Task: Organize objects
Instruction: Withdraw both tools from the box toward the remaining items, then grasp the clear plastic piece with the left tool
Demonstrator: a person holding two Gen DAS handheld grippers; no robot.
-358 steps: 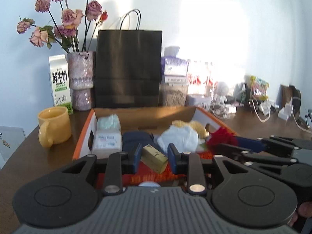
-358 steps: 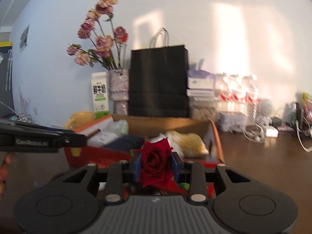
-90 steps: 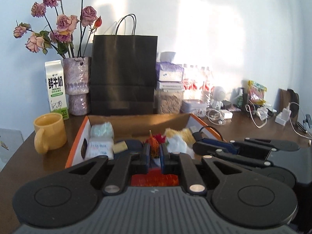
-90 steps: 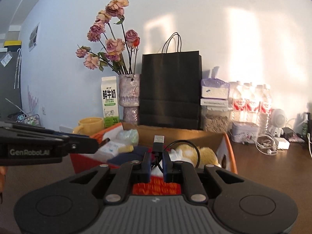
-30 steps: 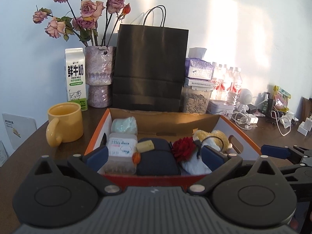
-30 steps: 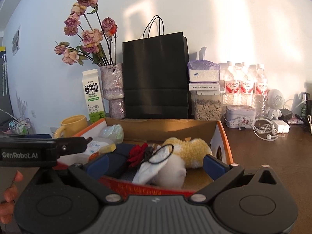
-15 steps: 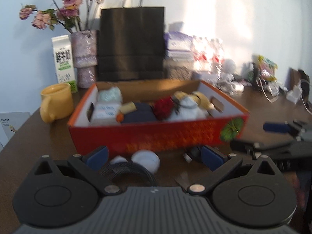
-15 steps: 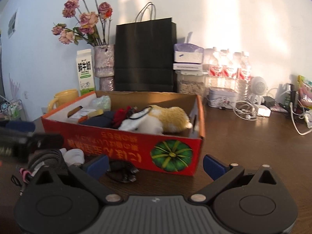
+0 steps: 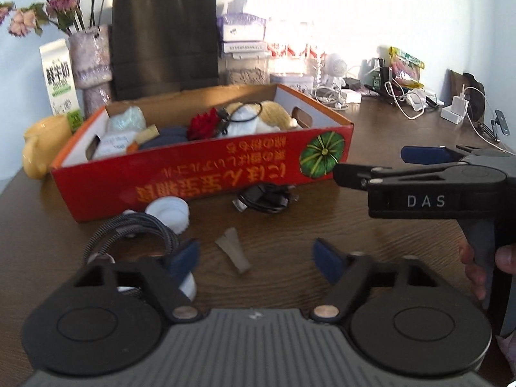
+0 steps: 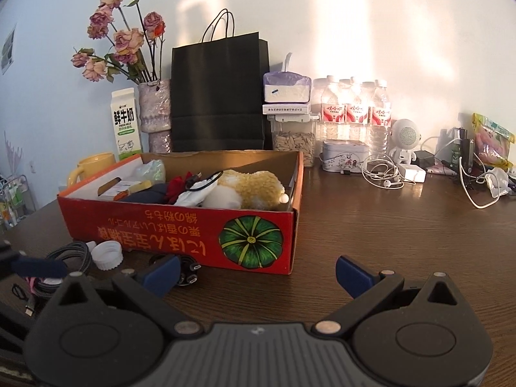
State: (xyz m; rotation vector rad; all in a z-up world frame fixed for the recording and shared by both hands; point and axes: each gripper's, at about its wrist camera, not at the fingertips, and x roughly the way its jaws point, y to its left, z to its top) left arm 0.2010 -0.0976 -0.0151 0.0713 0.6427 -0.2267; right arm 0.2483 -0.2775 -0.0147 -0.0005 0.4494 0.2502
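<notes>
Red cardboard box on the brown surface, already well filled: red rose, plush toy, white cloth with a black cable loop, dark blue bundle, tissue packs at the left end, small tan block. Judged well along, not finished. Still loose on the surface in front of the box: white bottle cap, coil of braided cable, black tangle of cable with plugs, small grey wedge-shaped piece; something white under the left finger, too hidden to name. Left tool low over the surface, pointing down at the grey wedge; jaws have just been closing, now part-way apart, the wedge lying between the fingers but pads not pressing on it, nothing gripped. Braided coil just beside its left finger. Right tool spread wide and empty, hovering over bare surface near the box's front corner with the pumpkin print, black tangle just beside its left finger. Probably next: the grey wedge for the left tool, black tangle for the right. Yellow mug, milk carton, vase of dried roses, black paper bag and the clutter along the wall apart from the work, likely not part of it.
</notes>
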